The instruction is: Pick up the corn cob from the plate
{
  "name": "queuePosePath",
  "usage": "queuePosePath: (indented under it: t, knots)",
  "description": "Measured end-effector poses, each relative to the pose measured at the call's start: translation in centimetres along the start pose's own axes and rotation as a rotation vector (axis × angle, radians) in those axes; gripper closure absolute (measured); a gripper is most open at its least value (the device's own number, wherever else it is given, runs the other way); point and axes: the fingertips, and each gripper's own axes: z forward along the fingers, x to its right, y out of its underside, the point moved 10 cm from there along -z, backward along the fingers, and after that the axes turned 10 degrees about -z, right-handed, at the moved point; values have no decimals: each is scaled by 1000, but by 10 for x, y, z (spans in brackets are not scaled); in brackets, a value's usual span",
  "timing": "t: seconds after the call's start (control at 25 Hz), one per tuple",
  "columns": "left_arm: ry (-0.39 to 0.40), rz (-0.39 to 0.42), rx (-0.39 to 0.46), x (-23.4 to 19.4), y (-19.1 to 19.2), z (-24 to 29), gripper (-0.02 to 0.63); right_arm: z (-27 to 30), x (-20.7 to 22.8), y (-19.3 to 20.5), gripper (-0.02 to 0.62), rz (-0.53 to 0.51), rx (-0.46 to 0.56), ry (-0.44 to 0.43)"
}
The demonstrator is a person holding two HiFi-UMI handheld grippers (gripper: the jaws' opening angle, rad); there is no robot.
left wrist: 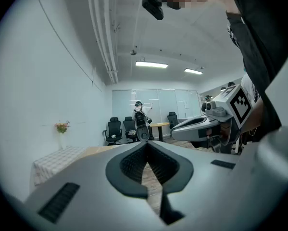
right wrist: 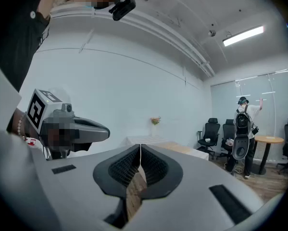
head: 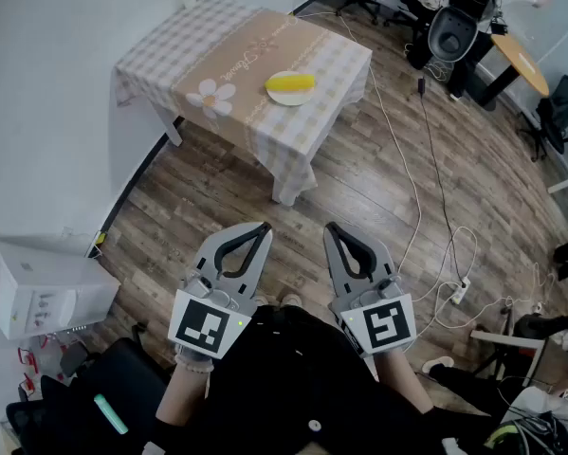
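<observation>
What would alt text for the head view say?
A yellow corn cob lies on a white plate on a cloth-covered table across a wooden floor. Nearer the camera, the left gripper and right gripper sit side by side, both shut and empty.

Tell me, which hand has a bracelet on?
The left hand, holding the left gripper: pale beads ring its wrist. The right hand shows a bare wrist.

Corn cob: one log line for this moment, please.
corn cob: on plate, untouched | left gripper: shut, empty | right gripper: shut, empty
</observation>
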Motion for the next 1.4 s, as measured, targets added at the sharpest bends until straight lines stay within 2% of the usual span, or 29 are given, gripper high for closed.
queuePosePath:
  t: [0.68, 0.88, 1.4]
  knots:
    - [-1, 8, -6, 19, 0, 7, 592, -12, 10, 3, 552, 6, 9, -11]
    - [-13, 14, -13, 26, -1, 12, 592, -17, 11, 3, 552, -68, -7, -65]
    - [-54, 21, -7, 66, 3, 24, 592, -45, 33, 21, 552, -65, 17, -93]
